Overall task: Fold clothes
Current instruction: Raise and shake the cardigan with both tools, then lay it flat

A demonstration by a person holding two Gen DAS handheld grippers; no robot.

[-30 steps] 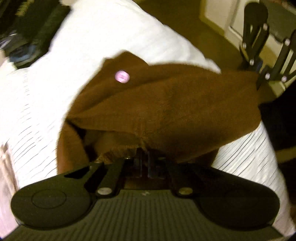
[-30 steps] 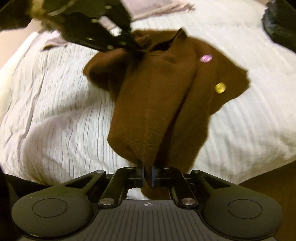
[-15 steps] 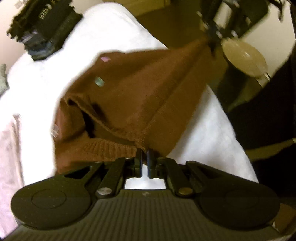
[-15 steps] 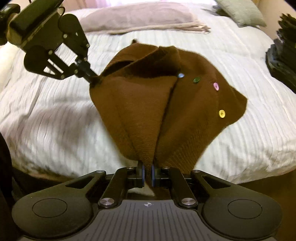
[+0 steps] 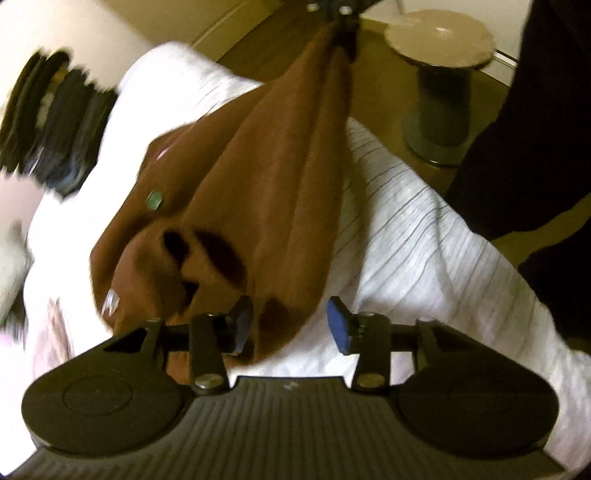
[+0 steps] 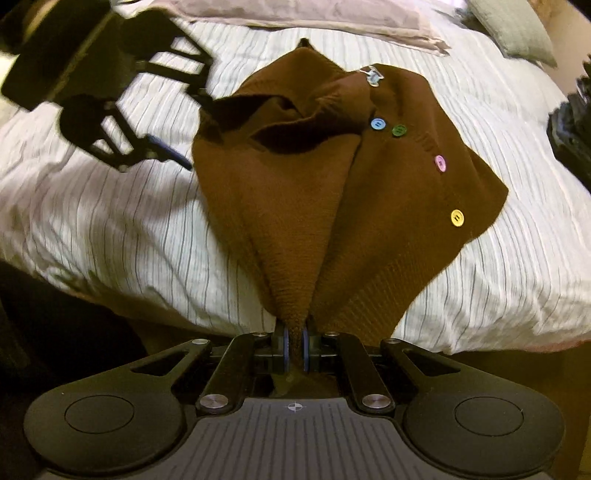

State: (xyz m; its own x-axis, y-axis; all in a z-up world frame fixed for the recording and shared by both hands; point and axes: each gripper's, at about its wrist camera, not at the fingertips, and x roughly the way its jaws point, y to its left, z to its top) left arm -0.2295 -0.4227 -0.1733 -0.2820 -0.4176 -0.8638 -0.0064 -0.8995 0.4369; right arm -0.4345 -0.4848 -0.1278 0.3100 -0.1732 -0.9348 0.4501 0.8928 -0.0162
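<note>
A brown cardigan (image 6: 332, 184) with coloured buttons lies on the striped bed cover (image 6: 110, 203), drawn toward the bed's near edge. My right gripper (image 6: 294, 343) is shut on its ribbed hem, which rises into a peak at the pads. In the left wrist view the cardigan (image 5: 258, 184) stretches away to the right gripper (image 5: 343, 14) at the top. My left gripper (image 5: 290, 317) is opening, its blue pads apart with a loose fold of the cardigan hanging between them, not pinched. From the right wrist view the left gripper (image 6: 192, 125) hovers at the cardigan's left corner, fingers spread.
A dark stack of clothes (image 5: 48, 122) sits at the bed's far corner, also seen as a dark stack (image 6: 572, 129) at the right. A pinkish cloth (image 6: 314, 14) and a grey pillow (image 6: 513, 26) lie farther back. A round side table (image 5: 439, 74) and a person's dark clothing (image 5: 535, 129) stand beside the bed.
The left gripper's jaws have parted and let go of the cardigan's edge, and it has sunk toward the bed. The right gripper still holds the hem, pulled toward the bed's edge.
</note>
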